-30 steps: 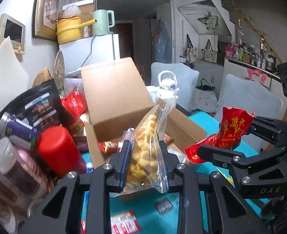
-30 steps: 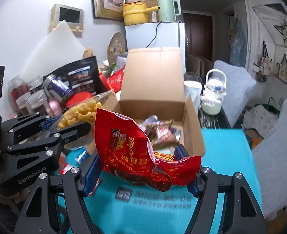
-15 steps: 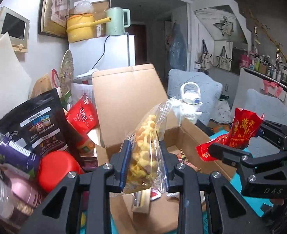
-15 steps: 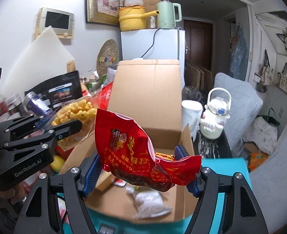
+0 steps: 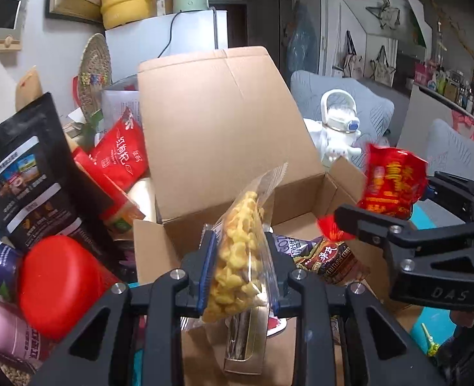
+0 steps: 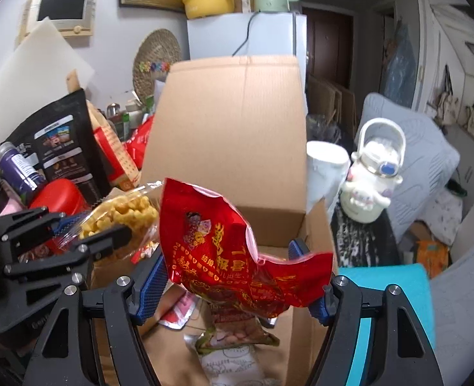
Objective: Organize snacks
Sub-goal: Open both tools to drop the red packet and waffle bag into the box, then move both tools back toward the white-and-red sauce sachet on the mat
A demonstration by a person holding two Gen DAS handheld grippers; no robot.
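Nearest me, my left claw (image 5: 240, 273) is clamped narrow on a clear bag of yellow puffs (image 5: 237, 257), which stands upright between the blue pads over the near part of the open cardboard box (image 5: 224, 135). My right claw (image 6: 233, 286) holds a red snack packet (image 6: 237, 257) across a wider gap, its pads pressing the packet's two ends, also above the box's opening. Below both bags, inside the box, lie several wrapped snacks (image 5: 330, 257), among them a pale packet (image 6: 233, 363) on the box floor. The box's tall back flap stands up behind them. Left of the box sit a red lid (image 5: 60, 283) and a black pouch (image 5: 24, 173); right of it, a white kettle-shaped bottle (image 6: 372, 180), with teal tabletop (image 6: 394, 292) at the box's near right corner
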